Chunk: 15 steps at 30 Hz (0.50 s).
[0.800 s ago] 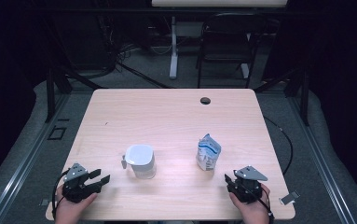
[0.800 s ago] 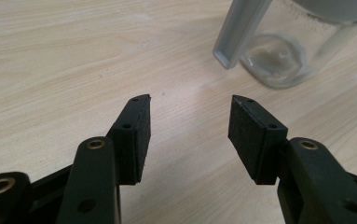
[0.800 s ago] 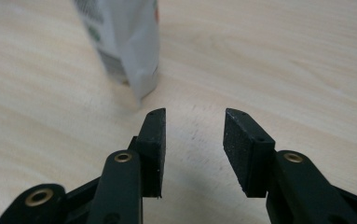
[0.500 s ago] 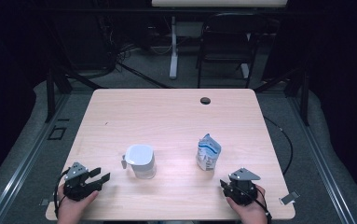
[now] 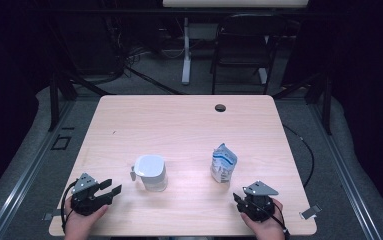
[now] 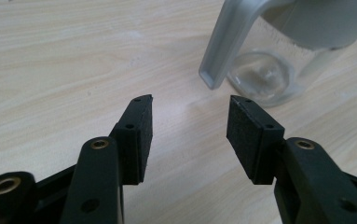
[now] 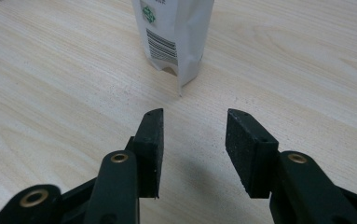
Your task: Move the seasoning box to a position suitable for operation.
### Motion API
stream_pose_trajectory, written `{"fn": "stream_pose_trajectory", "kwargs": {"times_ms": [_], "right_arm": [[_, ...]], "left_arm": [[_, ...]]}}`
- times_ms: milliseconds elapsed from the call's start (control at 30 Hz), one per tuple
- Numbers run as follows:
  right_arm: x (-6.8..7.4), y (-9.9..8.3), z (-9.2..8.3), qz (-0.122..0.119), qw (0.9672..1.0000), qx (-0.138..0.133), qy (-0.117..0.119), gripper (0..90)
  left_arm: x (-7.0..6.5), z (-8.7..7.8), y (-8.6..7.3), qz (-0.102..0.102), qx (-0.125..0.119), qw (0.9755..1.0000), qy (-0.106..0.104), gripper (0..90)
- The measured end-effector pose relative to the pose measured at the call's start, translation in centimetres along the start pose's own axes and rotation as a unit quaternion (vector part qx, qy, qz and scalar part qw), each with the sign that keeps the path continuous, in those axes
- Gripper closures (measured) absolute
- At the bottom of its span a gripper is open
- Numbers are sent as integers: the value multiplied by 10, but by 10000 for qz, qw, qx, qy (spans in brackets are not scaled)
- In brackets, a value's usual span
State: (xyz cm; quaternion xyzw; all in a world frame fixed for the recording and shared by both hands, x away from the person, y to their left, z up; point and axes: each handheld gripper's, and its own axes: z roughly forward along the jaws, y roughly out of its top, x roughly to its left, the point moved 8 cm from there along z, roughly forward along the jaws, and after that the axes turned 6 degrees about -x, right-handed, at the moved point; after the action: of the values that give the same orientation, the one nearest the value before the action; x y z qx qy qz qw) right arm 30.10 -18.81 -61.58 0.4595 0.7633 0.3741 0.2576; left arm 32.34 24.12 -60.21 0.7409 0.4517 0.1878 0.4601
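A clear jug with a white lid [image 5: 150,172] stands on the wooden table [image 5: 179,125], left of centre near the front. A small white and blue bag [image 5: 223,163] stands upright to its right. My left gripper [image 5: 113,188] rests at the front left corner and points at the jug, open with nothing between its pads. In the left gripper view the jug's grey handle [image 6: 223,46] hangs just beyond the open left gripper [image 6: 190,105]. My right gripper [image 5: 237,197] sits at the front right, open and empty. In the right gripper view the bag [image 7: 174,32] stands just ahead of the right gripper [image 7: 195,114].
A dark round hole [image 5: 220,107] sits near the table's far edge. A chair [image 5: 241,50] and a white stand [image 5: 185,50] are on the floor behind the table. Cables [image 5: 306,150] run past the right edge.
My right hand has slid slightly left and toward the table's near edge. The left hand, jug and bag have stayed about where they were.
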Motion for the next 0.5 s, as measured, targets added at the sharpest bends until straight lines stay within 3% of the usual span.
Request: {"fn": "stream_pose_trajectory", "kwargs": {"times_ms": [167,267,500], "right_arm": [[-2,1,-2,87,9999,-96,-15,566],[-4,1,-4,159,9998,-134,-29,563],[-9,-2,-6,275,9995,-161,-7,571]], "left_arm": [[-9,7,9,94,-32,9999,-50,502],[-16,20,18,301,15,9995,-66,508],[-20,36,23,287,70,9995,-136,559]]}}
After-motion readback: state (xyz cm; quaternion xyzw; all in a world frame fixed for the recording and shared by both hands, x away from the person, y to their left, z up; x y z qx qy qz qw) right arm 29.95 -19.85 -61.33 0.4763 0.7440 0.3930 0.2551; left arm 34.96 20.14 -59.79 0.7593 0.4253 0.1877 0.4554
